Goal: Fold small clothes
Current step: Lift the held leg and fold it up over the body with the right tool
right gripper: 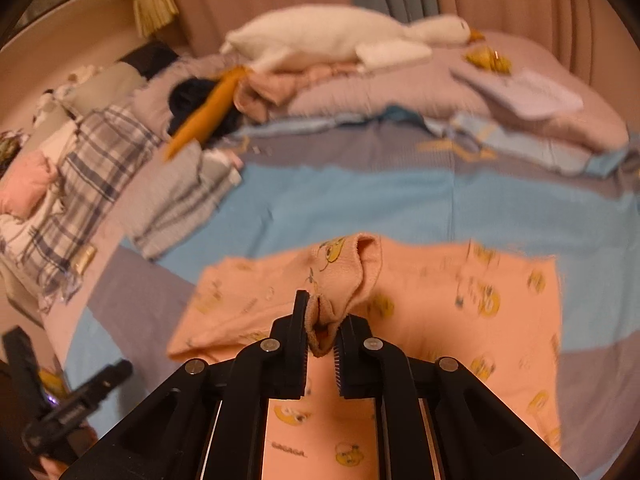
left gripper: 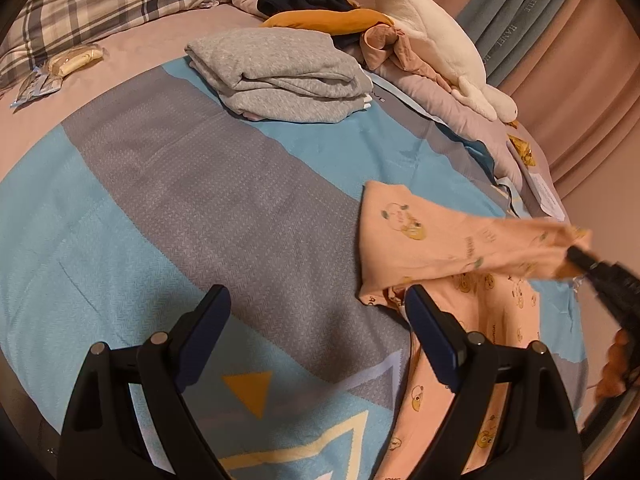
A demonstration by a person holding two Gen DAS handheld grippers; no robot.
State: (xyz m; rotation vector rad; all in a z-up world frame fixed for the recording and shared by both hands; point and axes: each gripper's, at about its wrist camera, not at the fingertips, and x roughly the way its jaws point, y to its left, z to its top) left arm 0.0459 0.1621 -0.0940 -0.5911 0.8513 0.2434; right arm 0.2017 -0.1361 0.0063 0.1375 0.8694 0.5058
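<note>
Peach printed cotton garment (right gripper: pixel 420 300), ribbed cuff (right gripper: pixel 324 320) pinched, woven bedspread (left gripper: pixel 200 200)

Peach-pink garment (right gripper: pixel 432 320) is showing a scattered print of small yellow cartoon chicks, lower right of the right wrist view. Blanket (left gripper: pixel 200 200) under it is running in sky-blue and grey herringbone bands, with a mustard triangle and a cream-outlined star at bottom centre. Folded clothes (left gripper: pixel 280 76) at upper centre are reading as heather grey. Plush goose (right gripper: pixel 340 40) is appearing white with an orange beak. Pillow (left gripper: pixel 100 4), upper left, is showing grey-and-cream plaid. Both grippers, left (left gripper: pixel 316 308) and right (right gripper: pixel 322 312), are looking matte black.
</note>
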